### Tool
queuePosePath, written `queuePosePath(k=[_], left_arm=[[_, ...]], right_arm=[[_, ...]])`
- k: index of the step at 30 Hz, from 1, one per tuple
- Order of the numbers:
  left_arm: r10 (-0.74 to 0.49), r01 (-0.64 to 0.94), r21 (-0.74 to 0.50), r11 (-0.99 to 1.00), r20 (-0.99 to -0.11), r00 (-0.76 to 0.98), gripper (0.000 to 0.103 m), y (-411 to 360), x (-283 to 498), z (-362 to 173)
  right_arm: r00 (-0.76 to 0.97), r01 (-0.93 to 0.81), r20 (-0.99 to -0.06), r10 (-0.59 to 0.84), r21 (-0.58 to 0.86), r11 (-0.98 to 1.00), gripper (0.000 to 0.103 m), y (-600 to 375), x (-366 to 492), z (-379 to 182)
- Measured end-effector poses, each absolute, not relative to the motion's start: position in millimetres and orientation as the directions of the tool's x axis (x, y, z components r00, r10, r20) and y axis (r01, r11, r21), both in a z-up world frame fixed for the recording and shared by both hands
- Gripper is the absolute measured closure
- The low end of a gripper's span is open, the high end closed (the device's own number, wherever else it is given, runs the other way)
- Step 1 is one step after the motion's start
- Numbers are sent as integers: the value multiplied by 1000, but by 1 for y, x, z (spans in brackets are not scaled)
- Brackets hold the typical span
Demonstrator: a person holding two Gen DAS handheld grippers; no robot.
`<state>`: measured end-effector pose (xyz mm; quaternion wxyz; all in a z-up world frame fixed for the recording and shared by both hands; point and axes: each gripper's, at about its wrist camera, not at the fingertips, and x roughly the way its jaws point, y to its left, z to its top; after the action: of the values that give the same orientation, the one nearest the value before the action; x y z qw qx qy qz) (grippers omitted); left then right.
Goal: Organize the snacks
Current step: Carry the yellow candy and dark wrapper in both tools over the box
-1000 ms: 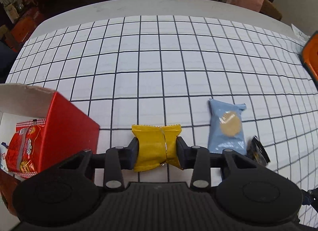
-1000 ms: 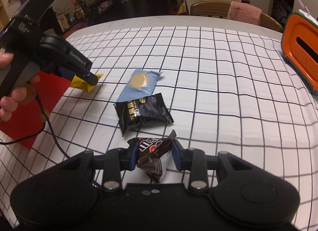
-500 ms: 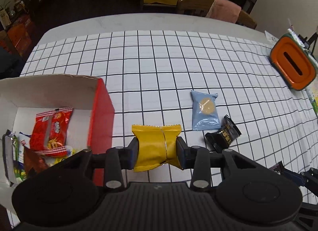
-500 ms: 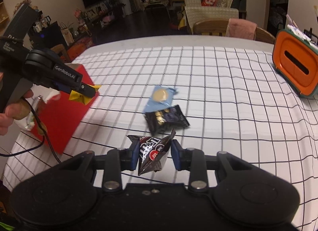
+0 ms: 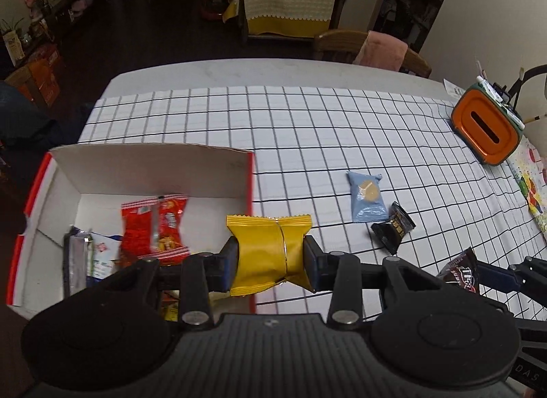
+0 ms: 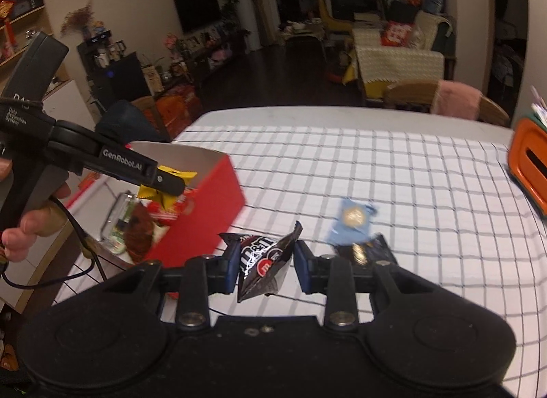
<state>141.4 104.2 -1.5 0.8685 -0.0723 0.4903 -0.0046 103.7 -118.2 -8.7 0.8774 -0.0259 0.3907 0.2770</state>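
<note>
Gridded tablecloth [image 5: 307, 131] under two loaded grippers, with a red box [image 5: 150, 172] at the left of both views.

At lower centre of the left view, a yellow packet [image 5: 270, 254] is clamped in the left gripper [image 5: 270, 263] over the box's right wall; only there are the red snack bag [image 5: 157, 227] and box floor plainly seen. A brown M&M's bag [image 6: 263, 261] is pinched in the right gripper [image 6: 265, 266]. Farther right, blue [image 5: 367, 198] and black [image 5: 393, 230] packets lie touching, open cloth beyond.
</note>
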Motion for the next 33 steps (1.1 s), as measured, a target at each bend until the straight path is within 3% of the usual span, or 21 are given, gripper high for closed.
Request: queuePosePath(k=[17,33], left_arm=[[15,-181,-92,979,-858,513,65,205,186,-37],[54,-188,-32,982,-900,432,65,276,195,-93]], right_arm=[[486,-608,-716,502,136,782,71,15,110,-13],[497,-584,-787,366,8,811,71,99,149,-59]])
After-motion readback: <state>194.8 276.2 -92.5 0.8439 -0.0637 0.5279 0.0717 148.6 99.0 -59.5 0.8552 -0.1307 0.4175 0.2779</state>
